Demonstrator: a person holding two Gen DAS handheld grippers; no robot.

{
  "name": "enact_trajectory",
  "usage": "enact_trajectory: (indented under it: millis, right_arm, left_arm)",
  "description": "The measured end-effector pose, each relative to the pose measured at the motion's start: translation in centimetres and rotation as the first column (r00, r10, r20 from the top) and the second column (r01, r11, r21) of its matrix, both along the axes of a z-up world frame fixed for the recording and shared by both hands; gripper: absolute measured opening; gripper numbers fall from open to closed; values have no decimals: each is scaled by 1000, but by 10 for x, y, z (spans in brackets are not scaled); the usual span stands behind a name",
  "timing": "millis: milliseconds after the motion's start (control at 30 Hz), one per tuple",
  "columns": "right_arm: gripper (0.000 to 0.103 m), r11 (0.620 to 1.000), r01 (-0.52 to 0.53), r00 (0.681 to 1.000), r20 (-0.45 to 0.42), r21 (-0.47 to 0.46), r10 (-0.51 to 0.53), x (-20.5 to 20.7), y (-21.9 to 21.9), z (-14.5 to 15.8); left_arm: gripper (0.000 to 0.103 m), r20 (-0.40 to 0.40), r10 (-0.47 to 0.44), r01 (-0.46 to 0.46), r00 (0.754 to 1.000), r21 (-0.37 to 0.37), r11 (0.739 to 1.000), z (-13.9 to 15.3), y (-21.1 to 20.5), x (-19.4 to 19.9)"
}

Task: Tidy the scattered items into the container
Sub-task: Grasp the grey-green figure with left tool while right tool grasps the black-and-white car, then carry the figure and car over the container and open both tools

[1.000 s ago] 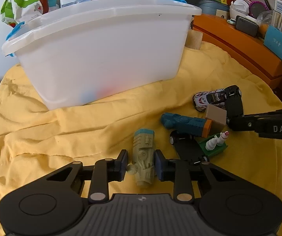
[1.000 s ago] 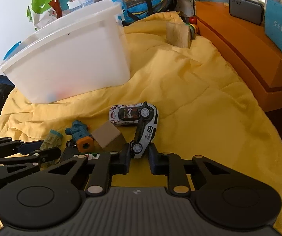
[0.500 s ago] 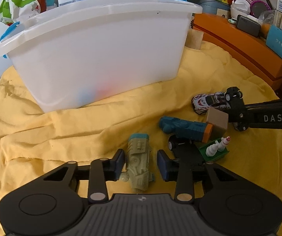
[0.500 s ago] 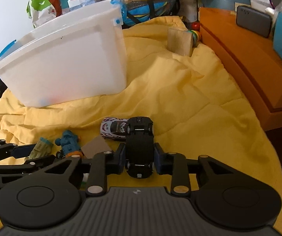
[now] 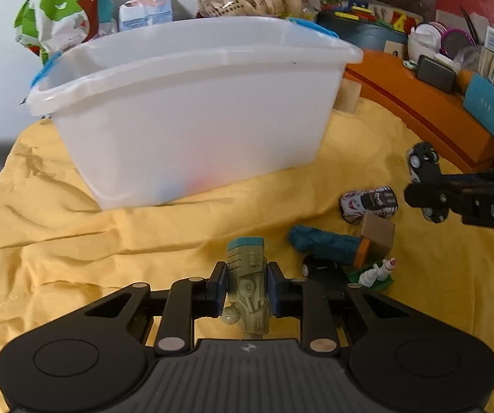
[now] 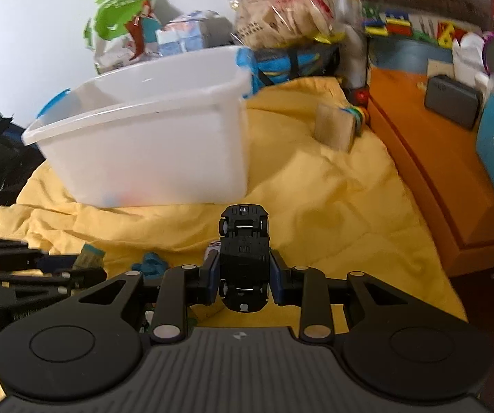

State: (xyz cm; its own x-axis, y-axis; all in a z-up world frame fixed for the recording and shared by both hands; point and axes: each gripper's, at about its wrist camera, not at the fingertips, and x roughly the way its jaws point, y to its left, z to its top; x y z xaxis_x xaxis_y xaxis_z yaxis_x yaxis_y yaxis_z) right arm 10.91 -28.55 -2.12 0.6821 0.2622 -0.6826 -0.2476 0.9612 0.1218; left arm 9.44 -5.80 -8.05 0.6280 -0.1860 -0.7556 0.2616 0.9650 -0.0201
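One view alone shows the chess-piece toy [image 5: 377, 270].

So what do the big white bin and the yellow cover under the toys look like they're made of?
The big white bin looks like translucent plastic, smooth and slightly glossy: faint blue and red shapes show through its wall. The yellow cover looks like matte woven fabric, probably cotton: it creases and folds softly.

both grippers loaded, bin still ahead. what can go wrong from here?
1. The right gripper holds the toy car upside down by its sides, its nose well past the pads; it could pivot or slip out.
2. The white bin has a tall wall; a low carry with the green robot toy in the left gripper could clip the rim.
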Motion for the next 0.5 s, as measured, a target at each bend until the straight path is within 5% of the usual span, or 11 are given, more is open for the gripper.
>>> enact_trajectory:
  millis: [167,500]
  right_arm:
    - [32,1000,11,1000,0,15,-11,-3,-4,5]
    - [32,996,-72,989,135,52,64,4,7,65]
  left_arm:
    - [27,15,16,-16,1000,-11,1000,12,8,-1]
    - [27,98,48,-44,994,-43,998,96,36,-5]
